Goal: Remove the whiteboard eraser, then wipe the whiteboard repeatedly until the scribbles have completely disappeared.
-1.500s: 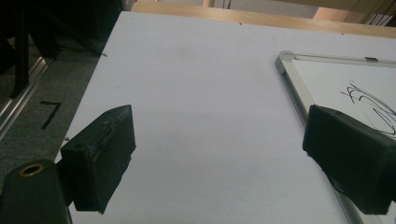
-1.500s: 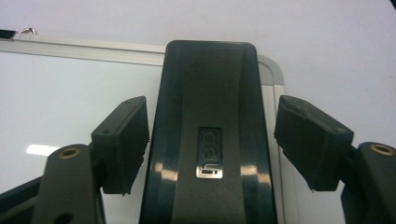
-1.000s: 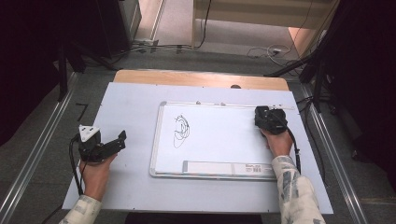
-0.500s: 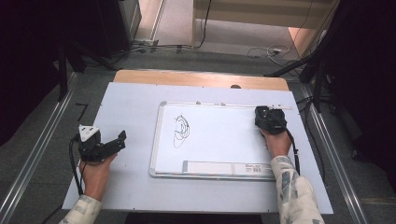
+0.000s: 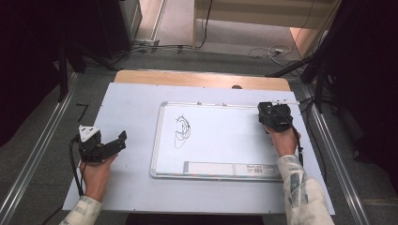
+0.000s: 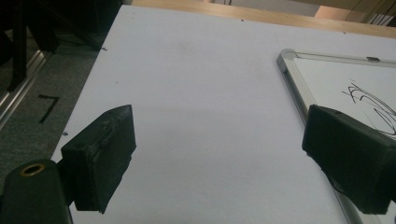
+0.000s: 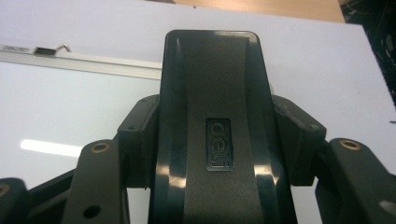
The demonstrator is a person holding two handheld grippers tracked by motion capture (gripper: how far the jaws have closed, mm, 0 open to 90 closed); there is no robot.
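A whiteboard [image 5: 225, 140] lies on the pale table mat, with a black scribble [image 5: 182, 131] on its left part. My right gripper [image 5: 273, 116] hovers over the board's top right corner. In the right gripper view its jaws [image 7: 217, 128] are shut on a black board eraser [image 7: 212, 84] that stands up between the pads, above the board [image 7: 70, 107] and its metal frame. My left gripper [image 5: 119, 143] rests on the mat left of the board, pointing right. Its jaws [image 6: 219, 140] stand wide open with nothing between them, and the board's frame [image 6: 292, 79] is just beyond.
The pale mat [image 5: 131, 103] covers most of the table, with a wooden edge [image 5: 202, 78] at the far side. A printed label strip [image 5: 225, 168] runs along the board's near edge. Metal rails [image 5: 42, 150] flank the table, and cables lie on the floor behind.
My right gripper has lifted slightly at the board's top right corner. The left gripper has stayed where it was.
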